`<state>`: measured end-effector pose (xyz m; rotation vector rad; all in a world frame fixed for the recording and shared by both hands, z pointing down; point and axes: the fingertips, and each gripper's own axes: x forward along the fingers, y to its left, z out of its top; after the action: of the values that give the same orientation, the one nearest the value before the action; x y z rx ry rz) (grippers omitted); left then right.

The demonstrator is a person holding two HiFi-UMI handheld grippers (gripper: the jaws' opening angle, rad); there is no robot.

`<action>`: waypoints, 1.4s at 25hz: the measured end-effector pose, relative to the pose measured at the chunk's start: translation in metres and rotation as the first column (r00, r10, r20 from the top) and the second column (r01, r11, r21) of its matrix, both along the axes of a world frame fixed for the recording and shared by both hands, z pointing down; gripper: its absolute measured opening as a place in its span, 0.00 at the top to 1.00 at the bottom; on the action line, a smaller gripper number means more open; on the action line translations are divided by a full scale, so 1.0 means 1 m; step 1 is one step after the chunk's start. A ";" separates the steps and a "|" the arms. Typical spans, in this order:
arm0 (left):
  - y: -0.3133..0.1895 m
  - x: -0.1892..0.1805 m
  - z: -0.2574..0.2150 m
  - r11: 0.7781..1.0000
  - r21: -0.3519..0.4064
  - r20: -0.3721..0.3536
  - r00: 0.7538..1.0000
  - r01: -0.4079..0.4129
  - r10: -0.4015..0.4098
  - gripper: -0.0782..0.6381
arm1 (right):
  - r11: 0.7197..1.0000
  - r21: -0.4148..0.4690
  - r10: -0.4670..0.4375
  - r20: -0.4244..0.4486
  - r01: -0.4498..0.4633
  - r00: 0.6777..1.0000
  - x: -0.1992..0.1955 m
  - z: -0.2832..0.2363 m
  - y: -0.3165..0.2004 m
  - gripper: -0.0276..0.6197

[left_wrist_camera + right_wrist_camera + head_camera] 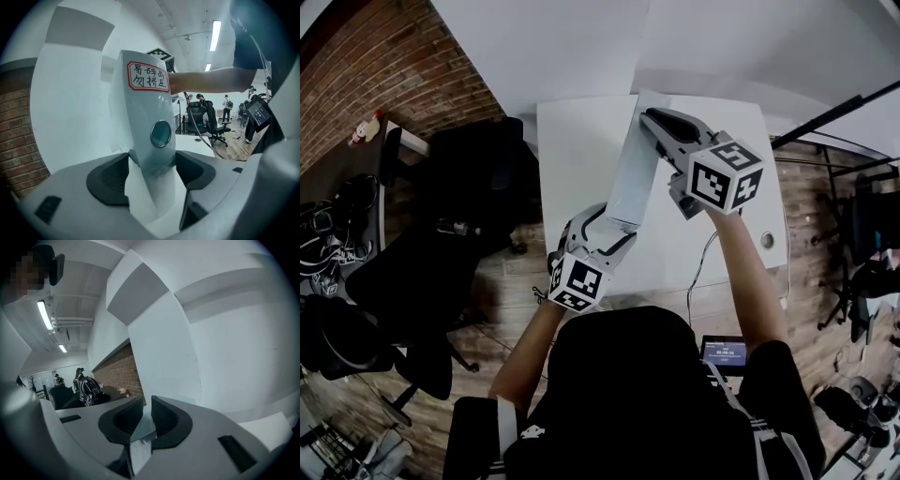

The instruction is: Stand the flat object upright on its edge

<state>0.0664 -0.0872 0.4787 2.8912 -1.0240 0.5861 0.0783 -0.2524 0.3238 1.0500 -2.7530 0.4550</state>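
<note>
In the head view both forearms reach out from the body toward 12 o'clock over the white table (572,150). The left forearm (525,347) is bent, with its elbow out at 7 o'clock. The right forearm (750,272) is straighter and reaches further.

The pouch (633,169), white and flat, hangs between the two grippers above the table. Its long side runs from 6 to 12 o'clock. The left gripper (605,234) has the 6 o'clock end and the right gripper (654,120) has the 12 o'clock end. I cannot tell whether the pouch touches the table.

The left gripper view shows the left gripper (152,166) spread wide, with both pads touching the pouch (147,108), so it pinches it across a broad part. Only this view shows the pouch face: a red-framed label (148,76) at 12 o'clock and a round bluish disc (161,133) below it. The right forearm (206,79) crosses behind at 2 o'clock.

The right gripper view shows the right gripper (146,416) almost pressed together, pinching a thin edge of the pouch (140,432). A brick wall (119,366) is visible beyond it at 10 o'clock.
</note>
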 end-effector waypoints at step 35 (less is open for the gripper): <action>-0.119 0.003 0.000 0.988 -0.003 0.089 0.985 0.151 -0.150 0.44 | 0.995 0.057 -0.089 0.152 0.082 0.984 -0.014 -0.006 -0.117 0.85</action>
<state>0.0697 -0.2059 0.4787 2.7694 -1.2344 0.7131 0.0645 -0.3698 0.3175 0.9396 -2.9467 0.4755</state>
